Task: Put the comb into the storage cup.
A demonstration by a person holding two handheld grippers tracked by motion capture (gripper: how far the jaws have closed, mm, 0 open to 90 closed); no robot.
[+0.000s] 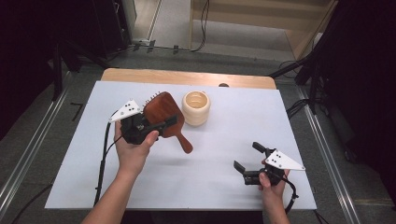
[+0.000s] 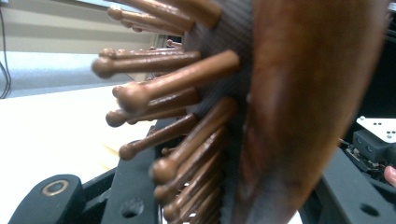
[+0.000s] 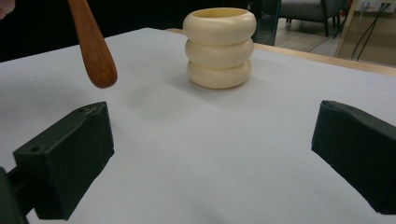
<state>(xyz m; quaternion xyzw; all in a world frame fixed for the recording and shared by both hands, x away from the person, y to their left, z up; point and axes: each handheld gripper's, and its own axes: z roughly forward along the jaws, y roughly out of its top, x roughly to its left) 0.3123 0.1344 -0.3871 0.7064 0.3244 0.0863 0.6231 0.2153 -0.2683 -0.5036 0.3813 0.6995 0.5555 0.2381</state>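
A dark red-brown wooden hairbrush (image 1: 161, 107) is held off the table by its paddle head in my left gripper (image 1: 156, 122), which is shut on it. Its handle (image 1: 186, 145) slants down to the right. In the left gripper view the brush (image 2: 299, 102) stands close between the jaws, with its round-tipped bristles (image 2: 163, 98) pointing left. A cream ribbed holder (image 1: 196, 108) stands upright just right of the brush. My right gripper (image 1: 247, 156) hovers at the front right, open with nothing between its jaws. The right gripper view looks past the gripper (image 3: 215, 154) to the holder (image 3: 219, 46) and the handle tip (image 3: 93, 46).
A white sheet (image 1: 210, 182) covers the wooden table (image 1: 187, 77). Dark stands and cables ring the table on the floor. Metal rails run along both sides.
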